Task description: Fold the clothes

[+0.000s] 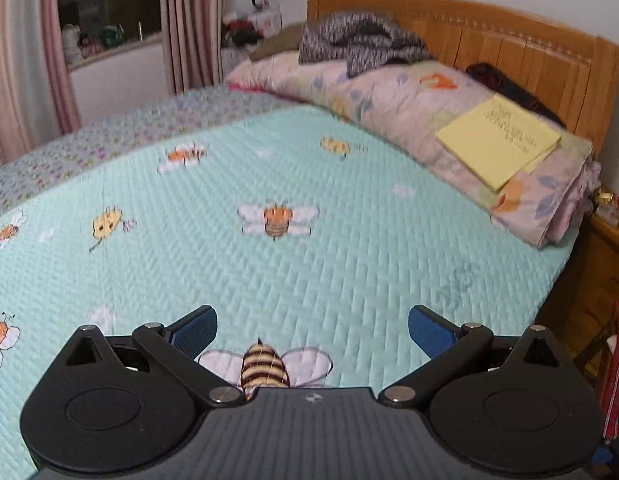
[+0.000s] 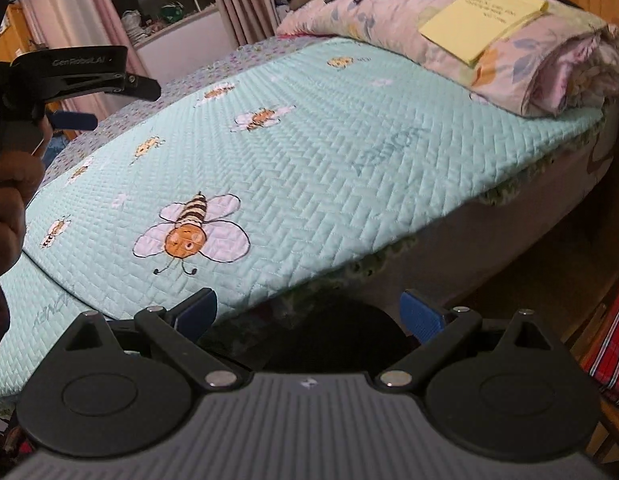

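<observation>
While a grey knitted garment [image 1: 361, 42] lies crumpled at the head of the bed, atop the rolled floral duvet [image 1: 409, 108] and just below the wooden headboard [image 1: 509, 46], both tongs hang well apart from it. A yellow notepad [image 1: 499, 140] rests further along the duvet. Over the mint bee-print quilt [image 1: 309, 208] the left gripper [image 1: 312, 330] is spread wide, holding nothing. Past the quilt's near edge, the right gripper [image 2: 307, 314] is likewise spread and empty.
</observation>
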